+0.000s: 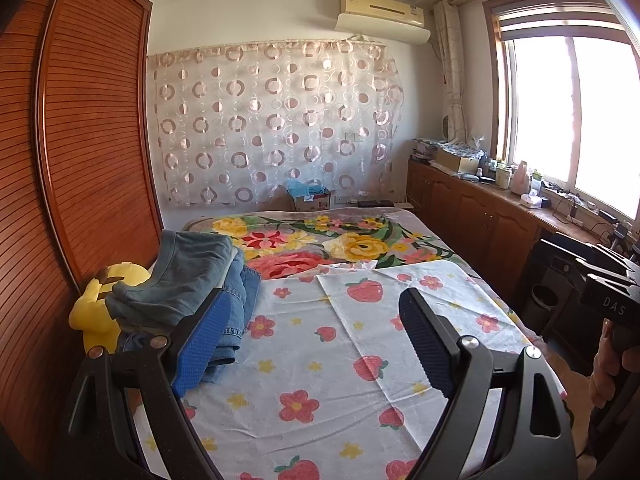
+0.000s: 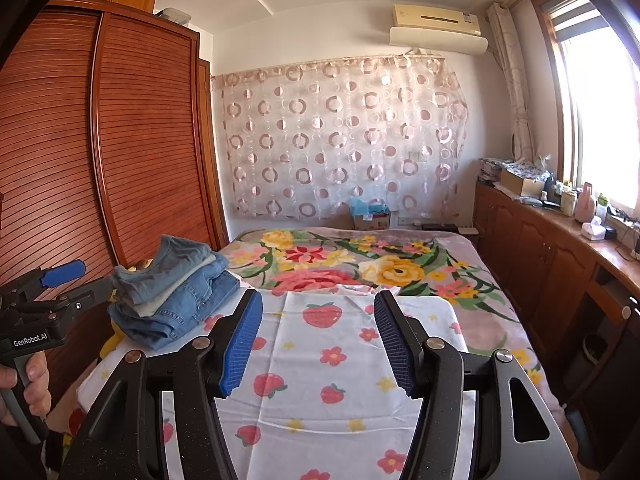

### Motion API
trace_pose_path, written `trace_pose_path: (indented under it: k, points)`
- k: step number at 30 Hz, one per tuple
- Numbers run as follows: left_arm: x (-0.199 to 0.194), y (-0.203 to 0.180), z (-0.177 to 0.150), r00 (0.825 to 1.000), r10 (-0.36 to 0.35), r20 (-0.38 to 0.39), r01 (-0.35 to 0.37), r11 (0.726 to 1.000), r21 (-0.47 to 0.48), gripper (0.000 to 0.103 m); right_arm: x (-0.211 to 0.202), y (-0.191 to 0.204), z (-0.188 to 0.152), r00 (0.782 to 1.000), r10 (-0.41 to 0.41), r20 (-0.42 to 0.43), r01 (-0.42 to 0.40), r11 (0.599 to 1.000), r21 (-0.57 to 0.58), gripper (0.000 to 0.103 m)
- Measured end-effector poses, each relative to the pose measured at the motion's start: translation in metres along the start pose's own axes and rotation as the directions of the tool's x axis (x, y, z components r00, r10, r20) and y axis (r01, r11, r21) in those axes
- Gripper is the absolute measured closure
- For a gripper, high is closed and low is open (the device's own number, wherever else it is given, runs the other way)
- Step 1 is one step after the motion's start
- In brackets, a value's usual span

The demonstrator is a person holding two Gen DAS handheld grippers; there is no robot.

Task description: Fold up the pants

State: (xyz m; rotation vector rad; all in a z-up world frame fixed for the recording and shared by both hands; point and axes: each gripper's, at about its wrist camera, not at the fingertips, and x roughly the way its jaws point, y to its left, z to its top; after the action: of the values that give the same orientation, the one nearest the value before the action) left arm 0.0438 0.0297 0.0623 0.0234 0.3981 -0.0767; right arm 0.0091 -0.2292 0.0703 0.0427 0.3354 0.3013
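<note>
Overhead, both tools gape empty above strawberry sheet [image 1: 320, 352]; folded jeans stack [image 2: 176, 300] beside wardrobe [image 2: 132, 128].

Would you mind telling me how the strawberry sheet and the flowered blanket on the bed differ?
The strawberry sheet is white with small red strawberries and little flowers, while the flowered blanket is greyish pink with large yellow and red blooms and green leaves. The sheet covers the near end of the bed, the blanket the far end. The folded stack of jeans sits on the sheet's left edge; nothing sits on the blanket. Both lie spread flat.
</note>
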Motion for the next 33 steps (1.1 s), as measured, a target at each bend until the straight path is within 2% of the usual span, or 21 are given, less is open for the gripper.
trace_pose_path:
  k: [33]
  points:
    - [-0.0006,0.0000,0.0020,1.000,-0.003,-0.001,0.003,1.000,0.002,0.016,0.0054,-0.0036,0.0003,1.000,0.005,-0.001,-0.005,1.000,-0.002,0.043]
